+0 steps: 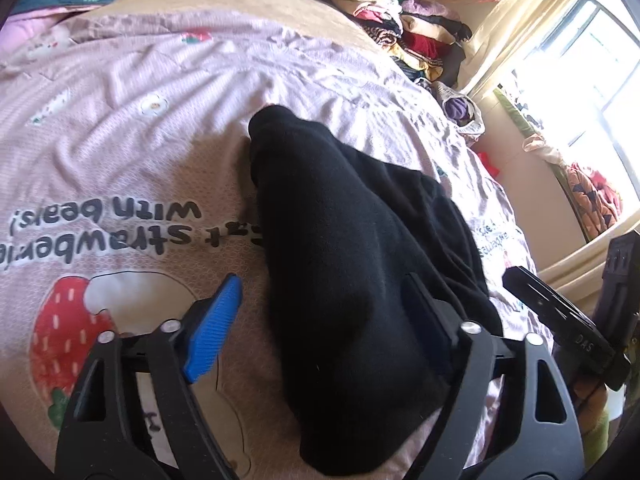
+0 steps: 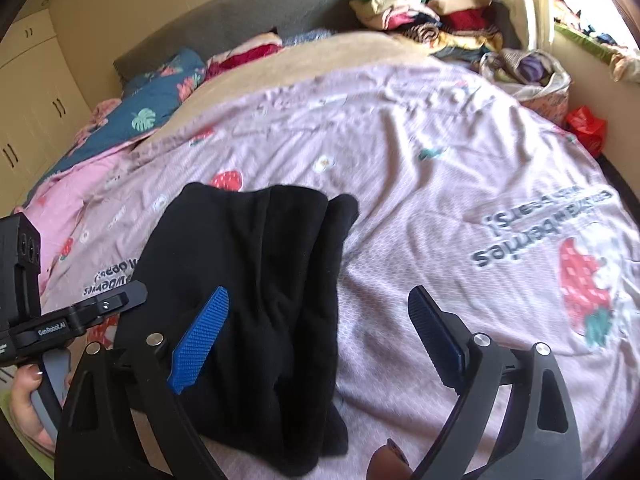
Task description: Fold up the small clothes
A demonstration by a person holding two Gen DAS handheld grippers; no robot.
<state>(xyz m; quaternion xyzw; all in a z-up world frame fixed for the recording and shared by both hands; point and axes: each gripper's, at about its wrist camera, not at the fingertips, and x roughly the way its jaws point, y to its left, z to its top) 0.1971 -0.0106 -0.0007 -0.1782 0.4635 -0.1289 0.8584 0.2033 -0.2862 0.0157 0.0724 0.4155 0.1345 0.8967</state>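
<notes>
Black fabric — a folded small garment (image 1: 344, 248) — lies on the pink strawberry-print bedspread (image 1: 120, 128) that covers the bed. In the right wrist view the garment (image 2: 256, 280) appears as a rough rectangle with several lengthwise creases, its far edge pointing toward the head of the bed.

Left gripper (image 1: 324, 320): fingers spread wide and released. The garment lies between them; the blue pad (image 1: 214, 328) of one finger stands clear of the cloth over the bedspread, while the other finger sits against the dark fabric, and contact there cannot be told.

Right gripper (image 2: 320, 336): fingers spread wide, released, grasping nothing. One blue finger (image 2: 200, 340) hangs over the garment's near part; the other is over bare bedspread, just beside the garment's edge.

A hand (image 2: 28, 404) holds the left gripper's handle at the lower left of the right wrist view.

A stack of folded clothes (image 2: 432, 12) sits at the far corner of the bed — well apart from the garment — near a bright window (image 1: 580, 76).
</notes>
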